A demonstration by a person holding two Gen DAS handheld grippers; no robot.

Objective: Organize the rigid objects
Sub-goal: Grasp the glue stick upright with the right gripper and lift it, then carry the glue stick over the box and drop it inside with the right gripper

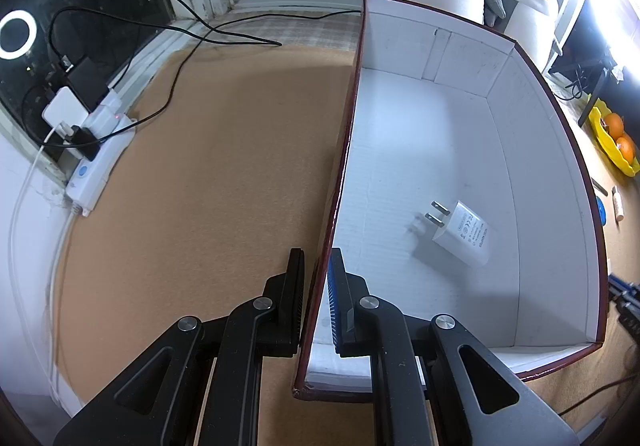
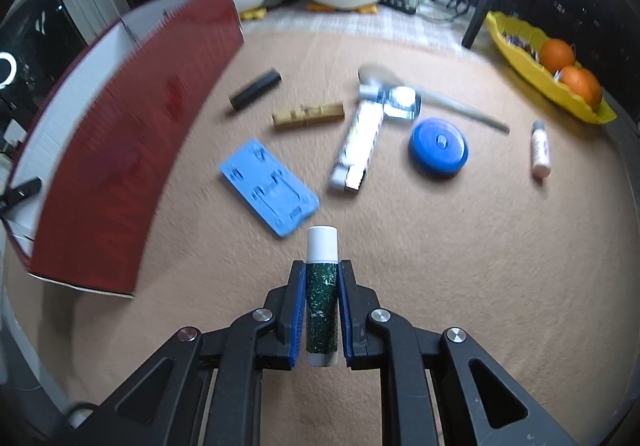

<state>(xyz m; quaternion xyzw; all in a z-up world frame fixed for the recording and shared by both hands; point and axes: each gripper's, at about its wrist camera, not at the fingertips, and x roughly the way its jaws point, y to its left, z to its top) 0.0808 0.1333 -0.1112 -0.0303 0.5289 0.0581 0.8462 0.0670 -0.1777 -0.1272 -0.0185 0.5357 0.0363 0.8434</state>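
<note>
Right wrist: tube [image 2: 321, 294] between tongs [image 2: 322, 270].

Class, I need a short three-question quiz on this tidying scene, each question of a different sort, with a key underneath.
1. True or false: the left gripper is clamped on the box wall.
2. What does the right gripper hold? A) blue round lid B) green tube with a white cap C) wooden block
3. Fill in: the only item lying inside the box is a white ____.

Key:
1. True; its fingers sit either side of the wall.
2. B; the green tube is pinched between the pads, while the blue round lid and wooden block lie on the mat.
3. Charger plug.
</note>
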